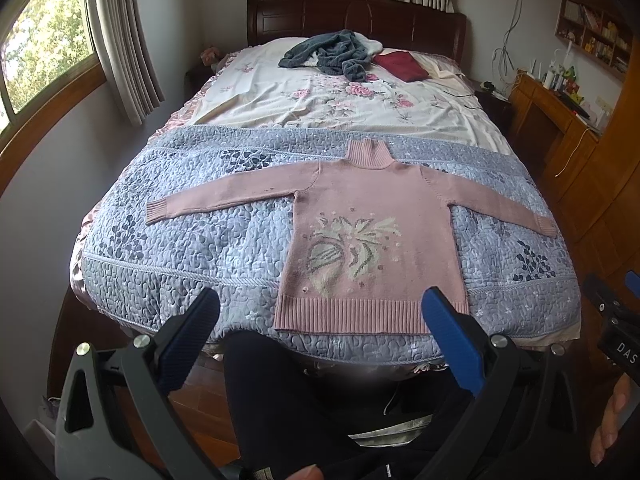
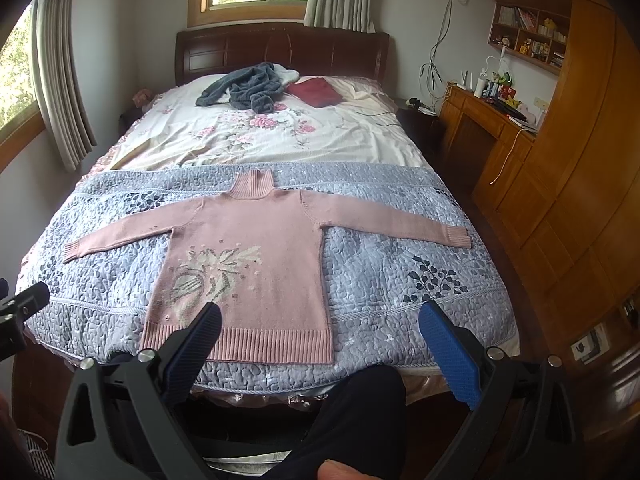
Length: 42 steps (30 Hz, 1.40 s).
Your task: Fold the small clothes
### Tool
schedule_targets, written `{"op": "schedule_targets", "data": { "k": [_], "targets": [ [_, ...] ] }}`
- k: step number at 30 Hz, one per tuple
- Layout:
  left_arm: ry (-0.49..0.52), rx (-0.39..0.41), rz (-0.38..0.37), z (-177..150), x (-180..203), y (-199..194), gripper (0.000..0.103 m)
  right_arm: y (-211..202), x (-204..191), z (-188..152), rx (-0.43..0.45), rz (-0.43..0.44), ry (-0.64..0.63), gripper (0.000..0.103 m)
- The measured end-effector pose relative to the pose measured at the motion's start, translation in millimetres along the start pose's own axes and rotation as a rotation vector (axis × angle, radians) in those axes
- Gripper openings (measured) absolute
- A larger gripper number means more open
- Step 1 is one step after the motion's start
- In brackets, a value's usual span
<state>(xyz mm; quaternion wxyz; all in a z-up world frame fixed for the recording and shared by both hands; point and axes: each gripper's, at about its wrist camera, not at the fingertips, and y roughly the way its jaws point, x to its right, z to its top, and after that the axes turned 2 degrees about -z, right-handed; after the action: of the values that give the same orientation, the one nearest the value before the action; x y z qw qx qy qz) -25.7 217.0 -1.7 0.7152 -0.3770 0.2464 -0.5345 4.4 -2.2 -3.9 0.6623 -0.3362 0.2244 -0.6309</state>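
The bed fills most of what I see from both wrists, its dark wooden headboard against the far wall under a window. A blue-grey quilted coverlet covers the near half, and beyond it lies a cream sheet printed with pink flowers.

Flat on the coverlet, near the foot of the bed, is the pink turtleneck sweater. It lies face up, collar toward the headboard, both sleeves stretched straight out to the sides, and the ribbed hem close to the bed's near edge. A grey and white leafy pattern is knitted into its front.

A wooden desk and cabinets run along the right wall. At the head of the bed a crumpled grey-blue fleece garment lies heaped, with a folded dark red cloth just beside it.

My legs in dark trousers show below, at the foot of the bed.

My left gripper hangs in front of the sweater's hem with its fingers spread wide, gripping nothing. My right gripper is likewise spread apart and empty, held before the hem's right part and the bare coverlet beside it. Neither touches the sweater.
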Motion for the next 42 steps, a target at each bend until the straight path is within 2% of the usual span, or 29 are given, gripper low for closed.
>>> {"op": "schedule_targets", "data": {
  "k": [6, 8, 10, 11, 14, 16, 19, 21, 23, 25, 27, 30, 33, 36, 39, 42],
  "targets": [
    [0.007, 0.0, -0.003, 0, 1, 6, 0.1, 6, 1, 1, -0.001, -0.016, -0.011, 0.099],
    [0.013, 0.008, -0.029, 1, 1, 14, 0.1, 12, 4, 0, 0.048, -0.014, -0.015, 0.099],
    [0.034, 0.051, -0.09, 0, 0, 22, 0.1, 25, 10, -4, 0.119, 0.085, -0.032, 0.099],
    [0.051, 0.069, -0.141, 0, -2, 26, 0.1, 36, 15, -5, 0.126, 0.123, -0.034, 0.099],
    [0.043, 0.063, -0.245, 3, -7, 42, 0.1, 86, 25, -4, 0.037, 0.053, -0.077, 0.098],
    [0.034, 0.059, -0.275, 6, -7, 52, 0.1, 117, 40, -3, -0.002, 0.014, -0.072, 0.094],
    [0.043, 0.058, -0.274, 10, -3, 64, 0.1, 159, 77, 0, -0.067, 0.03, 0.009, 0.081],
    [0.05, 0.067, -0.264, 14, 0, 70, 0.1, 188, 106, 7, -0.091, 0.026, 0.074, 0.063],
    [0.055, 0.079, -0.265, 18, 5, 76, 0.1, 221, 140, 14, -0.14, 0.033, 0.158, 0.057],
    [0.048, 0.081, -0.274, 24, 5, 84, 0.1, 256, 182, 17, -0.206, 0.09, 0.303, 0.053],
    [0.03, 0.072, -0.319, 31, 7, 93, 0.1, 292, 229, 14, -0.256, 0.143, 0.476, 0.053],
    [-0.03, 0.059, -0.395, 43, 5, 110, 0.1, 340, 290, 4, -0.295, 0.178, 0.693, 0.052],
    [-0.078, 0.06, -0.434, 54, 8, 126, 0.1, 384, 344, -13, -0.327, 0.261, 0.921, 0.053],
    [-0.096, 0.044, -0.442, 64, 16, 146, 0.1, 419, 387, -27, -0.294, 0.302, 1.1, 0.053],
    [-0.099, 0.008, -0.432, 74, 24, 167, 0.1, 452, 424, -35, -0.203, 0.389, 1.276, 0.053],
    [-0.107, -0.028, -0.423, 78, 30, 188, 0.1, 486, 450, -37, -0.141, 0.445, 1.388, 0.052]
  ]
}}
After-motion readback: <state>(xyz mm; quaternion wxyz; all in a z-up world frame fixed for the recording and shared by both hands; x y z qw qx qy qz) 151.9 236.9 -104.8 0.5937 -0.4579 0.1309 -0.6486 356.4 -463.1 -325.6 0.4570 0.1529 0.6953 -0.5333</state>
